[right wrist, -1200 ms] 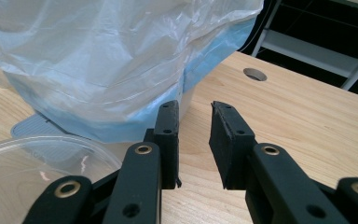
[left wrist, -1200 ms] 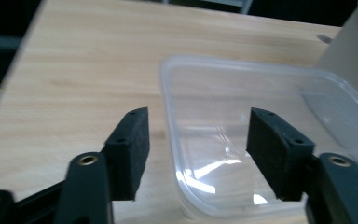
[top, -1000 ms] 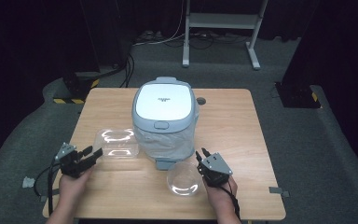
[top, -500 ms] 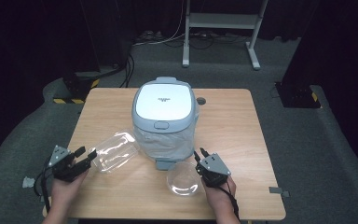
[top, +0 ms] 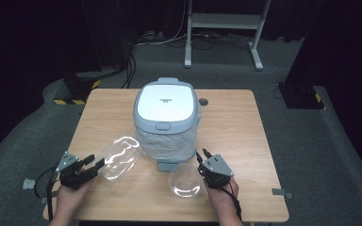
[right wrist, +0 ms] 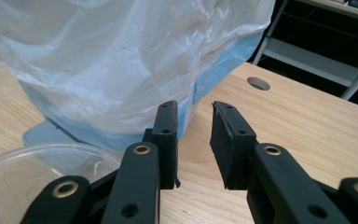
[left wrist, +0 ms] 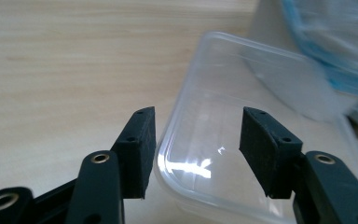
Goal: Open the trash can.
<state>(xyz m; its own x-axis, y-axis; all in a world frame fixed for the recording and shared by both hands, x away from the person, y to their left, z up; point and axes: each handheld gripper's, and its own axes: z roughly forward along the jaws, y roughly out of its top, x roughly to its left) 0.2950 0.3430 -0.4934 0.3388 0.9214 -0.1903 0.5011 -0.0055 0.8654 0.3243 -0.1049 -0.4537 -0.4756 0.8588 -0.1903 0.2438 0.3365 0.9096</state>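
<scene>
on the wooden desk, a clear plastic container lies tipped, its long axis running from the left gripper up toward the grey lidded bin. the left jaws, just closing slightly, straddle its rounded rim without pressing. the right gripper holds its jaws apart, empty, beside a clear round bowl.

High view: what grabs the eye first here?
The bin, pale lid shut and a plastic liner bunched around its body, stands mid-table. At its left foot a clear tray lies tilted, its near rim between the left gripper's open jaws. A clear round bowl sits near the front edge beside the right gripper, whose jaws are empty.
</scene>
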